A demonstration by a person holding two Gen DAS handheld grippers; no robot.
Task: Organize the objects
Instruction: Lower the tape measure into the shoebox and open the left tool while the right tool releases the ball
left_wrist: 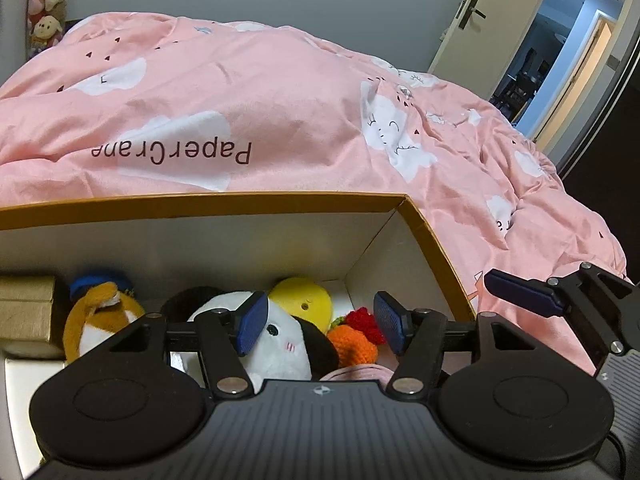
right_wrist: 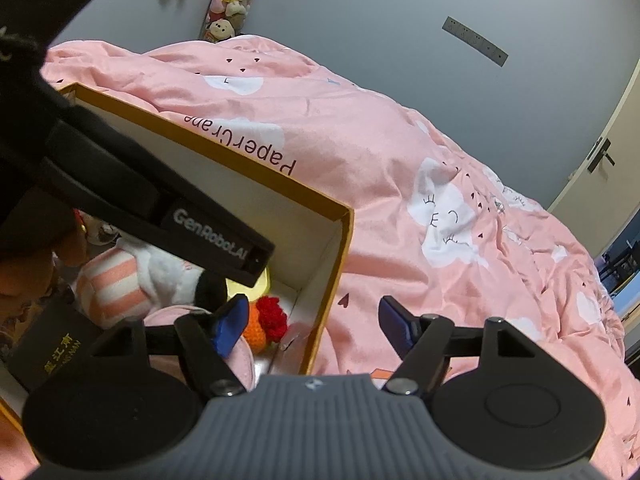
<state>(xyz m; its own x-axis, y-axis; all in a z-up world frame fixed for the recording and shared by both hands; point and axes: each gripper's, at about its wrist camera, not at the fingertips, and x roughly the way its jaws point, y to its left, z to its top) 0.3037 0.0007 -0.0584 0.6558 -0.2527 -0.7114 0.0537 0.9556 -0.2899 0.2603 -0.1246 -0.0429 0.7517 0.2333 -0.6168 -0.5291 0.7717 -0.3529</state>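
An open cardboard box with a brown rim (left_wrist: 240, 198) lies on the pink bed and holds several soft toys. My left gripper (left_wrist: 320, 326) hangs open inside it, over a white plush with black ears (left_wrist: 280, 340) and an orange-and-red crochet toy (left_wrist: 356, 336); its pads press on nothing. A yellow plush (left_wrist: 304, 300) and an orange-white plush with a blue hat (left_wrist: 100, 316) lie behind. My right gripper (right_wrist: 312, 328) is open astride the box's right wall (right_wrist: 324, 288), touching nothing. A pink striped plush (right_wrist: 112, 284) lies under the left gripper's black body (right_wrist: 216, 240).
A gold carton (left_wrist: 26, 308) stands in the box's left end and a black carton with gold characters (right_wrist: 52, 352) at its near side. The rumpled pink duvet (left_wrist: 280, 100) covers the bed. Plush toys hang on the far wall (left_wrist: 46, 4). A door (left_wrist: 480, 20) stands open at right.
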